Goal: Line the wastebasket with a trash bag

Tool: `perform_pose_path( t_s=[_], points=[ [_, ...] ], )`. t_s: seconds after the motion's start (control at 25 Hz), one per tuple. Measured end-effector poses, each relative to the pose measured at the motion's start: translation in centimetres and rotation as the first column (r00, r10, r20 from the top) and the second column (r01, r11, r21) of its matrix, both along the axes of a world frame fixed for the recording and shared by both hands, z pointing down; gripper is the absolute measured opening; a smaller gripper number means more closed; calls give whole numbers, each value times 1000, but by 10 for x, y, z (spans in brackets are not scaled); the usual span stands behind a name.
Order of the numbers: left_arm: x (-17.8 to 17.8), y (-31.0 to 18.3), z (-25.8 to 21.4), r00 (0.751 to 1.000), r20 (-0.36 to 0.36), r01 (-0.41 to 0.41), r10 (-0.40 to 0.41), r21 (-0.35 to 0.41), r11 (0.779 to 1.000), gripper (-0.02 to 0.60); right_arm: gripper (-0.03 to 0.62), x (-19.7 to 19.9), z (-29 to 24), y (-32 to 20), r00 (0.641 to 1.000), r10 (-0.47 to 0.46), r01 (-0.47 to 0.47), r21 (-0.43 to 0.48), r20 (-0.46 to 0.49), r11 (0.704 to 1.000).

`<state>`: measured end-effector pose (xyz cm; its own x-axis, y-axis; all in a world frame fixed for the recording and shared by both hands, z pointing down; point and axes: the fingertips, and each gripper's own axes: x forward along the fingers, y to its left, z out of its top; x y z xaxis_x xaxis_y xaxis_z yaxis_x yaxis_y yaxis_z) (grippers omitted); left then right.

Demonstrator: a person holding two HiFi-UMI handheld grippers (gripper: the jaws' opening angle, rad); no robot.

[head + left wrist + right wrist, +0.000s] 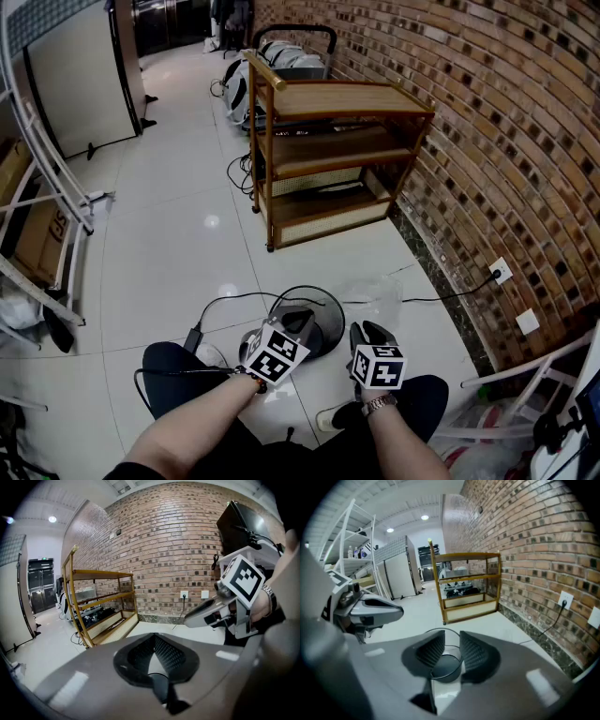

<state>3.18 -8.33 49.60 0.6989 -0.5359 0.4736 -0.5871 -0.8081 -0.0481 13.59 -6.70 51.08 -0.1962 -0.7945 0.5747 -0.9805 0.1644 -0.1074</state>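
The black wire-mesh wastebasket [314, 317] stands on the white floor just ahead of my knees, with no bag in it. A crumpled clear trash bag [380, 298] lies on the floor to its right. My left gripper [292, 323] hovers over the basket's near rim, shut with nothing in it; its pads [161, 652] meet. My right gripper [367, 335] is beside the basket's right side, open and holding nothing. Through its gap the basket [443, 665] shows below. Each gripper view shows the other gripper, the right one [211, 612] and the left one [370, 611].
A wooden shelf cart [328, 159] stands against the brick wall [506, 141]. A black cable [225, 305] loops on the floor left of the basket, and another runs to a wall socket [501, 271]. White racks [47, 187] stand at left, and a white frame [525, 394] at right.
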Motion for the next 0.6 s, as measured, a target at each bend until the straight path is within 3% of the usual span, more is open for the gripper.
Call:
perform_pose_path(
  t_s=[0.32, 0.6],
  points=[
    [21, -34, 2, 1000, 31, -1, 1, -5, 1000, 5, 112, 45, 23, -27, 989, 149, -147, -84, 17, 986],
    [45, -55, 13, 999, 39, -30, 31, -17, 999, 5, 140, 83, 55, -49, 956, 289, -274, -186, 58, 944]
  ],
)
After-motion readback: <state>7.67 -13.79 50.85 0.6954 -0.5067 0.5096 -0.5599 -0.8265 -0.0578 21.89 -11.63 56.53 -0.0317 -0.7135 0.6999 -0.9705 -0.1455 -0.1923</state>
